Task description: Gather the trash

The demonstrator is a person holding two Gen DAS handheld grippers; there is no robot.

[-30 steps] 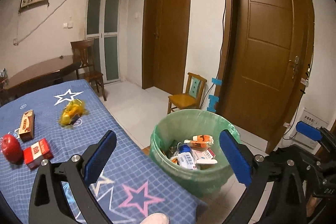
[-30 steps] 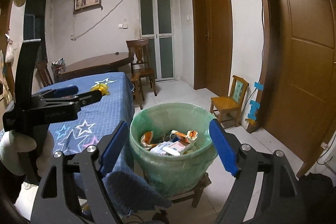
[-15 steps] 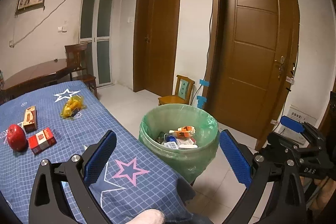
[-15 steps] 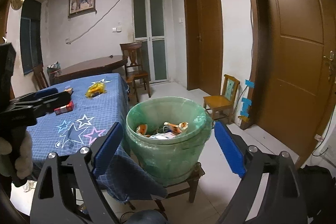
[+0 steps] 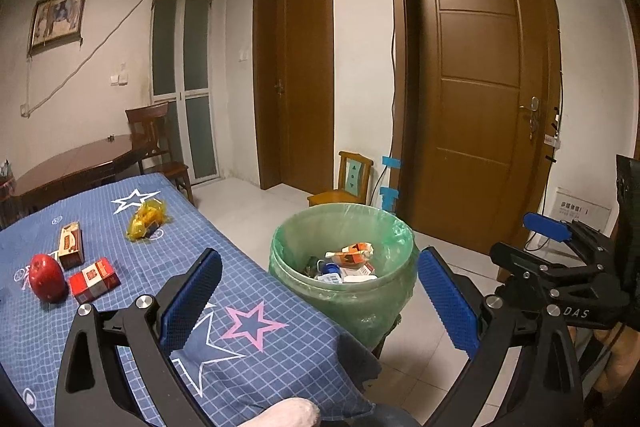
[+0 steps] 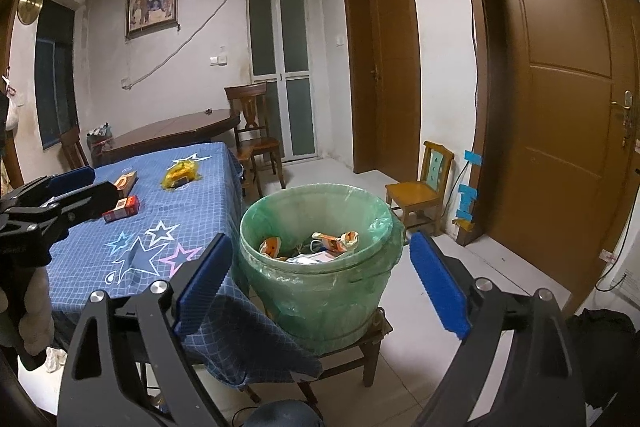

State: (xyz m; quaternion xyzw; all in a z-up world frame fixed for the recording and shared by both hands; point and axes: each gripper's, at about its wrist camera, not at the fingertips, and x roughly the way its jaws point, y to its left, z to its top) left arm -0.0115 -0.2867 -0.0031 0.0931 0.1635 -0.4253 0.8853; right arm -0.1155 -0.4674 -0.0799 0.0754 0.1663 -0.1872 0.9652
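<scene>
A green-lined trash bucket [image 5: 400, 239] holding wrappers and boxes stands on a low stool beside the blue star tablecloth table [image 5: 248, 291]; it also shows in the right wrist view [image 6: 320, 283]. On the table lie a red box [image 5: 94, 279], a red apple [image 5: 46, 277], a brown box [image 5: 70, 244] and a yellow wrapper [image 5: 145, 219]. My left gripper [image 5: 318, 301] is open and empty above the table's near corner. My right gripper [image 6: 320, 281] is open and empty in front of the bucket.
A small wooden chair [image 5: 346, 183] stands by the wall behind the bucket. Two brown doors [image 5: 480, 99] are on the right. A dark wooden table [image 6: 172, 133] and a chair [image 6: 252, 131] stand at the back. White tile floor lies around the bucket.
Both grippers have pulled back and up from the bucket, so the bucket looks smaller and more of the table shows. Both stay open and empty.
</scene>
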